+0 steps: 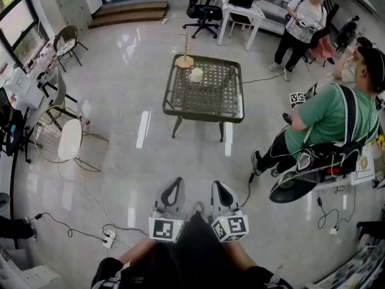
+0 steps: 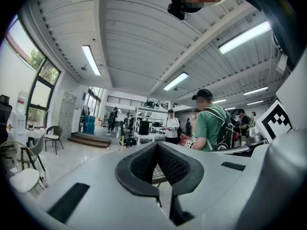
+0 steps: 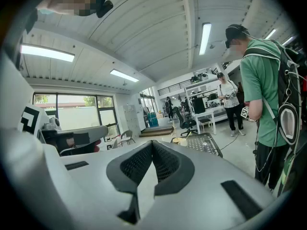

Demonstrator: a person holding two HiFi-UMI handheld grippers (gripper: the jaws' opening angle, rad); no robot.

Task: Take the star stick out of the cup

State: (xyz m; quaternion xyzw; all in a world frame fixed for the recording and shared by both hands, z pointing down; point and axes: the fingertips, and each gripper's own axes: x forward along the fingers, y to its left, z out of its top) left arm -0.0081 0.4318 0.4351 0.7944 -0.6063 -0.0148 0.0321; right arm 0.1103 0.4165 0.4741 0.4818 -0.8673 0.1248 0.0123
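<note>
Standing upright at the far left corner of the worktop (image 1: pixel 212 100), the star stick (image 1: pixel 184 44) is a thin, pale rod rising from a low tan cup (image 1: pixel 184 61). Its top is too small to make out. A cream cylinder (image 1: pixel 196 74) sits just beside the cup. The worktop is a dark, square wire mesh on curved legs, and its right half and near edge are bare. Glossy pale floor (image 1: pixel 132 161) lies open in front of it, with cables (image 1: pixel 78 227) at the left and a person in a green shirt (image 1: pixel 328 116) at the right. The left hand-held gripper (image 1: pixel 175 180) and right hand-held gripper (image 1: pixel 216 184) sit close to the body, well apart from the worktop. Each has its ribbed black pads pressed tip to tip, with nothing between.
</note>
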